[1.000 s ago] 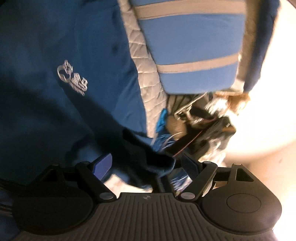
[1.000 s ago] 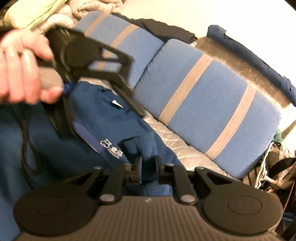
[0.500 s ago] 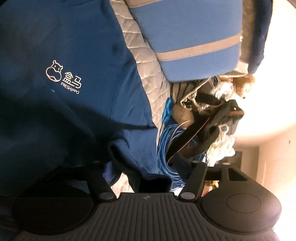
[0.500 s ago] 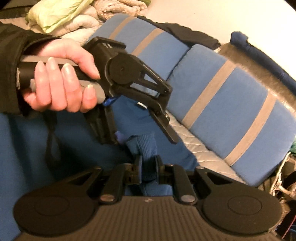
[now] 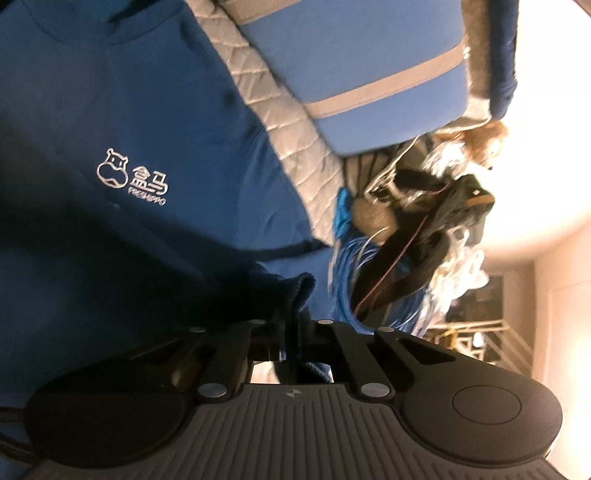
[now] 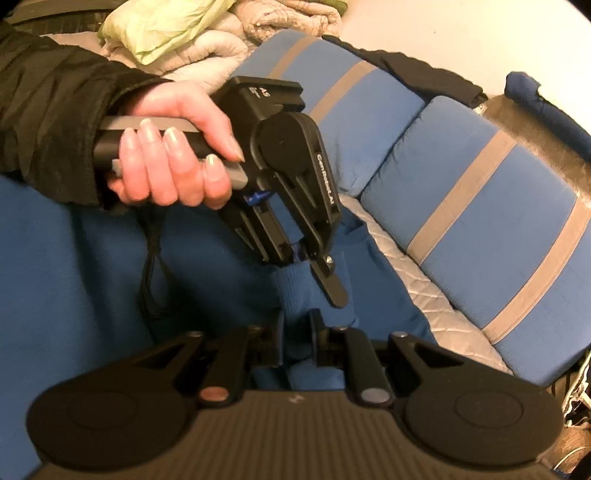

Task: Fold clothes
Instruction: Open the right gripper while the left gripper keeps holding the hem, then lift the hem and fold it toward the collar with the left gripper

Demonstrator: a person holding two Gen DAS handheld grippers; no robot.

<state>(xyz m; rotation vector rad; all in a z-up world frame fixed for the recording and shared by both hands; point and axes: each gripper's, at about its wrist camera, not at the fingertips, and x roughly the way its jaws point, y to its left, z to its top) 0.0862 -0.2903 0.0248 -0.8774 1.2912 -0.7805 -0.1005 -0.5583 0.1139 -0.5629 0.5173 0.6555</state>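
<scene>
Quilted grey bedding (image 5: pixel 295 122) forms the surface on which a dark blue sweatshirt (image 5: pixel 122 110) is spread, with two blue cushions crossed by grey stripes (image 6: pixel 476 221) propped along its far edge. A white printed logo (image 5: pixel 131 177) is seen on the chest of the sweatshirt in the left wrist view. A ribbed cuff of the sweatshirt (image 6: pixel 306 295) is raised off the garment and is pinched by both tools. The right claw (image 6: pixel 297 332) is pressed together on the lower part of that cuff, the blue fabric being squeezed between its two fingers. The left claw (image 5: pixel 290 332) is likewise pressed together on a fold of the same blue fabric, which is bunched just ahead of its fingers; in the right wrist view its black fingers are seen coming down onto the cuff from above. The left tool is gripped by a hand (image 6: pixel 177 155) emerging from a black sleeve (image 6: pixel 55 99). Beyond the cushions, a heap of pale bedding and a light green cloth (image 6: pixel 162 26) is piled at the upper left of the right wrist view. Past the edge of the bed, a tangle of blue cable and dark straps (image 5: pixel 388 266) is visible in the left wrist view, though its parts cannot be told apart clearly.
</scene>
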